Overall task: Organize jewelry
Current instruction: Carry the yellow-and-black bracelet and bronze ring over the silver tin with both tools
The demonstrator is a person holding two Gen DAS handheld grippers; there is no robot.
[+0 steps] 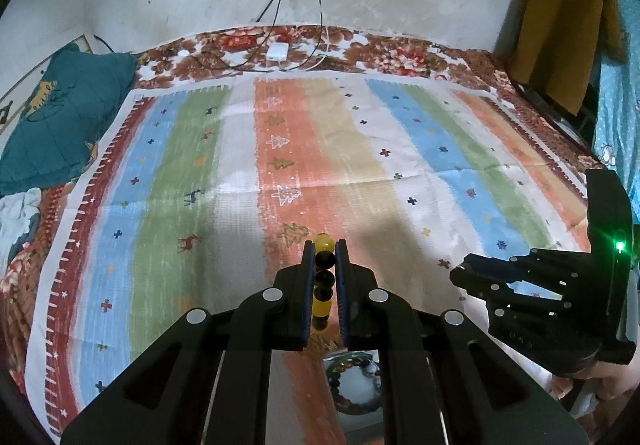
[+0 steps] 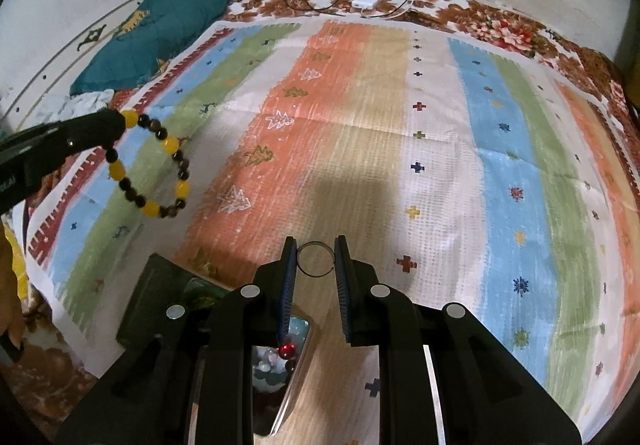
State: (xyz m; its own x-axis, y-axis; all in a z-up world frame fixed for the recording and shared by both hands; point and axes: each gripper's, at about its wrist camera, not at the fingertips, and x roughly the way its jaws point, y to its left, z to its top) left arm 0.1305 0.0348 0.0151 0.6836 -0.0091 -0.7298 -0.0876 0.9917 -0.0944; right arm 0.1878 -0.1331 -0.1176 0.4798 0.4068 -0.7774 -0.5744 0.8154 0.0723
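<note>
while the left gripper (image 1: 324, 269) is pinching a beaded bracelet (image 2: 150, 161) aloft, the right gripper (image 2: 316, 261), jaws narrowly parted, is clasping a thin wire ring (image 2: 316, 244), both likely bound for the jewelry box (image 2: 296, 349) beneath.

One bead bracelet (image 2: 150, 161), one thin wire ring (image 2: 316, 259), one box (image 2: 296, 357), two grippers, one striped cloth (image 2: 400, 149), one teal pillow (image 2: 160, 33)

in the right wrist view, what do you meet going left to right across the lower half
left tongs holding the bead bracelet → dark box lid → open jewelry box → thin ring between the right tongs
</note>
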